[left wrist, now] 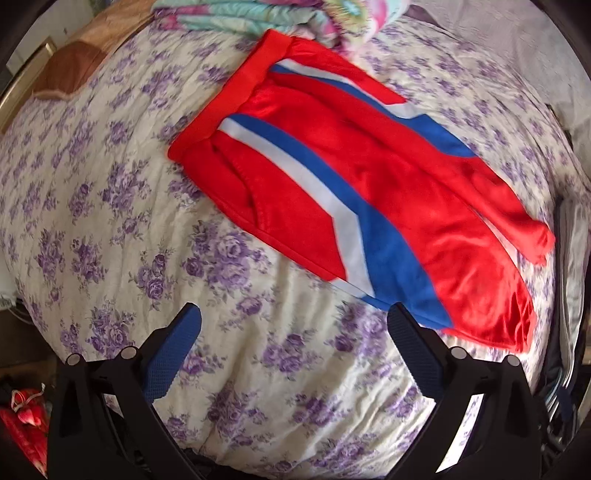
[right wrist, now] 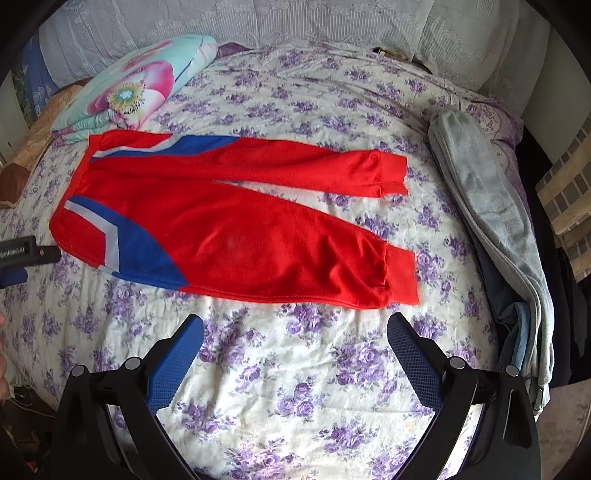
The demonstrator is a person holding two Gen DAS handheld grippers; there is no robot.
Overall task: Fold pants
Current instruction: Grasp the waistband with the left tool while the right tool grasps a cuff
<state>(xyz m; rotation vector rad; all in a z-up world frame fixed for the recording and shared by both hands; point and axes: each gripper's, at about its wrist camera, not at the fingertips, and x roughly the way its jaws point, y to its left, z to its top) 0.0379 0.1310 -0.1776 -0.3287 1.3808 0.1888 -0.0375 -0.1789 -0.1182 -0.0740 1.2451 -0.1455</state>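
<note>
Red pants [right wrist: 236, 229] with blue and white side stripes lie spread flat on a bed with a purple-flowered cover [right wrist: 295, 369], waistband to the left, both legs running right. They also show in the left wrist view [left wrist: 369, 184], with the waistband [left wrist: 229, 92] toward the far left. My left gripper [left wrist: 295, 321] is open and empty, above the bed just short of the near hip stripe. My right gripper [right wrist: 295, 328] is open and empty, above the bed just short of the near leg's cuff [right wrist: 400, 277]. The left gripper's body [right wrist: 22, 254] shows at the left edge of the right wrist view.
A folded floral quilt [right wrist: 129, 88] lies beyond the waistband. A pile of grey and blue clothes [right wrist: 495, 229] lies along the bed's right edge. White lace pillows [right wrist: 258, 22] line the far side. A brown cloth [left wrist: 70, 70] lies at the far left corner.
</note>
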